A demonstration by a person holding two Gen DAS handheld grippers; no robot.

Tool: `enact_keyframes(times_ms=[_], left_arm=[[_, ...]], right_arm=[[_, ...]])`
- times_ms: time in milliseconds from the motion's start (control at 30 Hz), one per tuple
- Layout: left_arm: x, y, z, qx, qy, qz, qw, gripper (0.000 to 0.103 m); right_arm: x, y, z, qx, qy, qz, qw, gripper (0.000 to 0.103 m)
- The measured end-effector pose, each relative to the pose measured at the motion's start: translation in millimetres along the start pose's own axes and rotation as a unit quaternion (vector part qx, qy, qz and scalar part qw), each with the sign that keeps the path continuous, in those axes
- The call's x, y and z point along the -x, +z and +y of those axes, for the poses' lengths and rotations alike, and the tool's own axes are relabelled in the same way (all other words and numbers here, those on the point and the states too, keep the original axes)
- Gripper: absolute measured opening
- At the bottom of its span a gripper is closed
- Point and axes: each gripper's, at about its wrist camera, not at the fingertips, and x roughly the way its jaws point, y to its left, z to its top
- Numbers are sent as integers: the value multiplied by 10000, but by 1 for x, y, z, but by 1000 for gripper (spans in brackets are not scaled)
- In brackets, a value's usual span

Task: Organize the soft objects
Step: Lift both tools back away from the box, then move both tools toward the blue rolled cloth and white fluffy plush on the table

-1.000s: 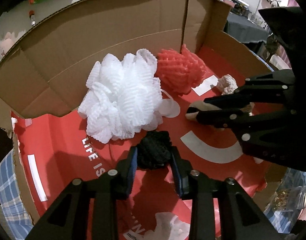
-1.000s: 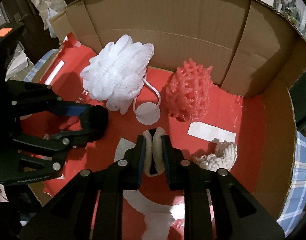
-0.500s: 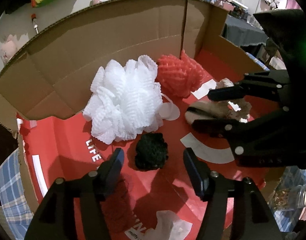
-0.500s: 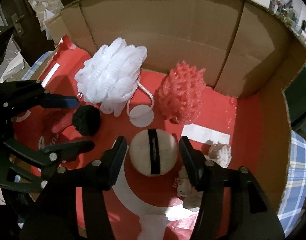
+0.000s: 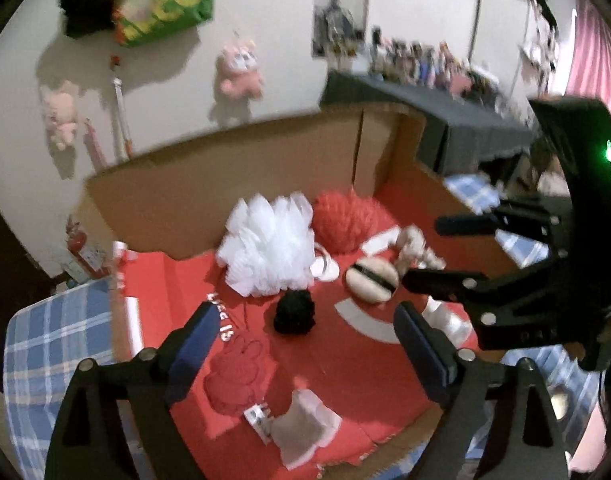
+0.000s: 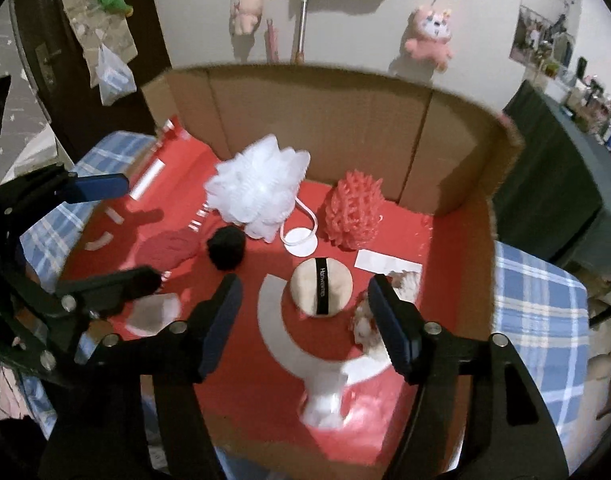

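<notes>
Left tool jaws opening, nothing between pads; black pompom lies on red box floor below it, free. Right tool jaws opening too, empty; round beige puff with black strap lies flat under it, untouched. Behind pompom: white mesh loofah; beside it coral mesh ball, both near back wall of cardboard box. Small cream fluffy piece just right of puff. Box sits on blue plaid cloth.

A lived-in home room — pink plush toys hang on the white wall, a plaid blue cloth covers the table, figurines crowd a dark sideboard.
</notes>
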Motion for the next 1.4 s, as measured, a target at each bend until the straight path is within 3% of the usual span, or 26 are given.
enact_keyframes(times_ms=[200, 367, 467, 800, 1100, 1400], left_arm=[[60, -8, -5, 381, 102, -674, 9969, 100], [109, -22, -18, 396, 370, -1212, 9911, 103], [138, -33, -26, 412, 411, -1467, 9875, 103], [206, -85, -63, 352, 602, -2183, 9734, 103], [230, -137, -95, 177, 602, -2542, 9651, 103], [223, -187, -115, 228, 824, -2656, 9603, 103]], right_arm=[[58, -10, 12, -132, -24, -470, 9988, 70], [106, -27, 24, -150, -69, -848, 9963, 72], [137, -42, 37, -60, -230, -1129, 9933, 77], [201, -110, 71, 27, -556, -1751, 9830, 80], [227, -178, 103, 81, -1023, -2364, 9662, 88], [212, -231, 122, -86, -1313, -2553, 9579, 88]])
